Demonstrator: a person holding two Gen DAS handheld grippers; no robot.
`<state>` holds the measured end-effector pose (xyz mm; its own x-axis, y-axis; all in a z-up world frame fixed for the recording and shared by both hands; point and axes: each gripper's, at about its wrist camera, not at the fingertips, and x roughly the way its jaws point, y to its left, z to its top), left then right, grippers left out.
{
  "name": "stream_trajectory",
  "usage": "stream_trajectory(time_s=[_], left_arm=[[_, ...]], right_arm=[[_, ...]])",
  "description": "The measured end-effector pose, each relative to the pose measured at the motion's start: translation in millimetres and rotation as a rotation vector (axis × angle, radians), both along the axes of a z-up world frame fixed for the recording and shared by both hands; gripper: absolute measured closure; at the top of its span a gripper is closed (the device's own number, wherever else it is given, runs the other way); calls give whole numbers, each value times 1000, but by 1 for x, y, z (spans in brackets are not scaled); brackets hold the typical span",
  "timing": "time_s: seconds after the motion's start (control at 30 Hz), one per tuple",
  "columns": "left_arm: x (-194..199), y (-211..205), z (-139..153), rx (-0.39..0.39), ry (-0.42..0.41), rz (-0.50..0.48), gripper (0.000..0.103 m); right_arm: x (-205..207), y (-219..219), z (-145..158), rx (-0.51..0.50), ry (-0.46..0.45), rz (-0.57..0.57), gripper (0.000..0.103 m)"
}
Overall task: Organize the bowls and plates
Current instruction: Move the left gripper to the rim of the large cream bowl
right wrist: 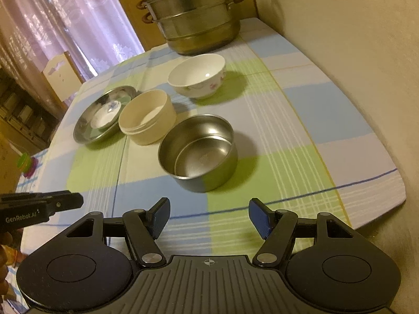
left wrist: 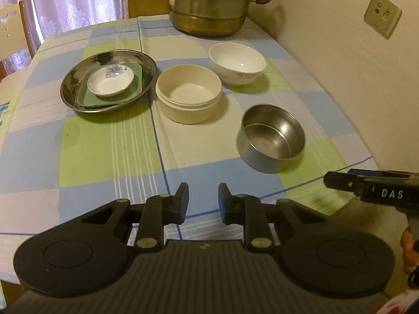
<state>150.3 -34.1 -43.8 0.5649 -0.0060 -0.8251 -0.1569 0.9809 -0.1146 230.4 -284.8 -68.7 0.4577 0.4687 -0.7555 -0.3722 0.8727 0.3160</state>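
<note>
Steel bowl (right wrist: 198,154) beside cream tub (right wrist: 147,116)

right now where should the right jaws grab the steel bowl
Take the steel bowl by its near rim, coming from above with one jaw inside and one outside the wall. It stands upright, empty and open-topped, with straight thin walls, and sits directly ahead of the open right gripper, apart from the cream bowl.

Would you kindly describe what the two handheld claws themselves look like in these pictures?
Both are matte black plastic. The left claw and the right claw each carry two short fingers faced with blue pads, hinged on linkage arms with silver pivot pins, above a ribbed grey body flanked by two round black discs. White lettering shows on their sides: "DAS" on the right one, "GenRobot.AI" on the left. No cables are visible.
</note>
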Motion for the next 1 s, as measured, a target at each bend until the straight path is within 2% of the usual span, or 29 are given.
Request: stream_trajectory(time_s=[0.43,0.63,0.77,0.93,1.0], left_arm=[[53,39,-16,-3,-8,-7,82],[84,61,-22,-11,-28,9,82],[102,72,-25,-12,-28,14,82],[125,84,-33,-53,-10,28,81],[132,87,-35,-61,-4,34,77]], right_arm=[[50,4,0,18,-15,-88,36],[79,28,4,35,-49,-71,37],[96,47,1,45,-47,-40,42],[114,74,-3,60,-37,5,47],[120,83,-3,66,-36,20,49]])
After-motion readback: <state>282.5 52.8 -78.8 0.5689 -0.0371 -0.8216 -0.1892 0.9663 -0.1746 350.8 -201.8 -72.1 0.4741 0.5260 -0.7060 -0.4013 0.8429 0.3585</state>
